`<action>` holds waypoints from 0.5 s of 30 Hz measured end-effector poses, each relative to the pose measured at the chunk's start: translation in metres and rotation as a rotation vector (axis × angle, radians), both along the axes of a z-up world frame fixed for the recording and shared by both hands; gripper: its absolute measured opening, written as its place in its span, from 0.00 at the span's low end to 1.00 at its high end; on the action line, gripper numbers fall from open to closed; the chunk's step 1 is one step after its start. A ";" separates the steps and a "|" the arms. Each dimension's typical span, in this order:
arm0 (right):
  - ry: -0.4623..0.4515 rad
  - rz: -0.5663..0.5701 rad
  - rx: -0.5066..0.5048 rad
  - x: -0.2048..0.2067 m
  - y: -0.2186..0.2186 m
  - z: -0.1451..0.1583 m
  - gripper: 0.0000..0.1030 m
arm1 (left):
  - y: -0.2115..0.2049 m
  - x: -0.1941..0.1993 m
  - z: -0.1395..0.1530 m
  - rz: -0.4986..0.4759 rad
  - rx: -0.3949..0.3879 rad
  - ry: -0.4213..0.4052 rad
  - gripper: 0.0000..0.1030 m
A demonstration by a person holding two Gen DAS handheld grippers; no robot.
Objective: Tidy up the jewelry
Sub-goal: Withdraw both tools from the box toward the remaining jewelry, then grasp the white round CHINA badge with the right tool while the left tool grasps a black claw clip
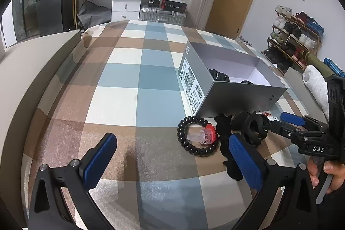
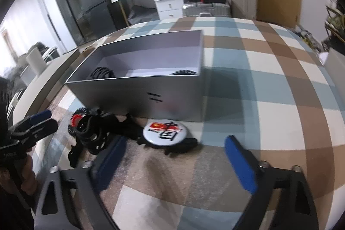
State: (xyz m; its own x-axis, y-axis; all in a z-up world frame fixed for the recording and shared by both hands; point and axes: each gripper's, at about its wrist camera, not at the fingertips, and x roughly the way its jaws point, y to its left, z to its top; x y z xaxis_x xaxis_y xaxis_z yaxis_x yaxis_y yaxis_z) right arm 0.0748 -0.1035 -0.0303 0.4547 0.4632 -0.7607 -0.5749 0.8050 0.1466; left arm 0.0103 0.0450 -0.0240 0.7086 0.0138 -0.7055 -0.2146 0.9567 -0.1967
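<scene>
Both grippers, left [image 1: 170, 162] and right [image 2: 174, 160], are spread wide with nothing between them, near the box [image 2: 138, 96].

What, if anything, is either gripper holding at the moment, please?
Nothing is held. The left gripper and the right gripper both stand open over the checked cloth, with no item between their fingers.

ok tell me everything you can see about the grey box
The grey box is an open, lidless rectangular carton, apparently cardboard, matte grey outside and pale white inside. One short end carries barcode labels; a long side has a small dark mark. It sits upright on the checked cloth. Black beaded or coiled pieces already lie on its floor. More black accessories and a round badge lie close to its near wall.
</scene>
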 end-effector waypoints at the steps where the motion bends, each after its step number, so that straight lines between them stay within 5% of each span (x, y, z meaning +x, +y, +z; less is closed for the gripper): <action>1: -0.004 0.014 0.000 0.000 0.002 0.000 0.83 | 0.000 0.000 0.000 0.000 0.003 0.000 0.98; 6: -0.010 0.059 0.013 0.001 0.011 0.001 0.64 | -0.001 0.002 -0.002 -0.008 0.005 0.012 0.98; 15: -0.028 0.082 -0.079 0.009 0.022 0.000 0.60 | 0.002 0.003 -0.003 -0.004 -0.015 0.022 0.98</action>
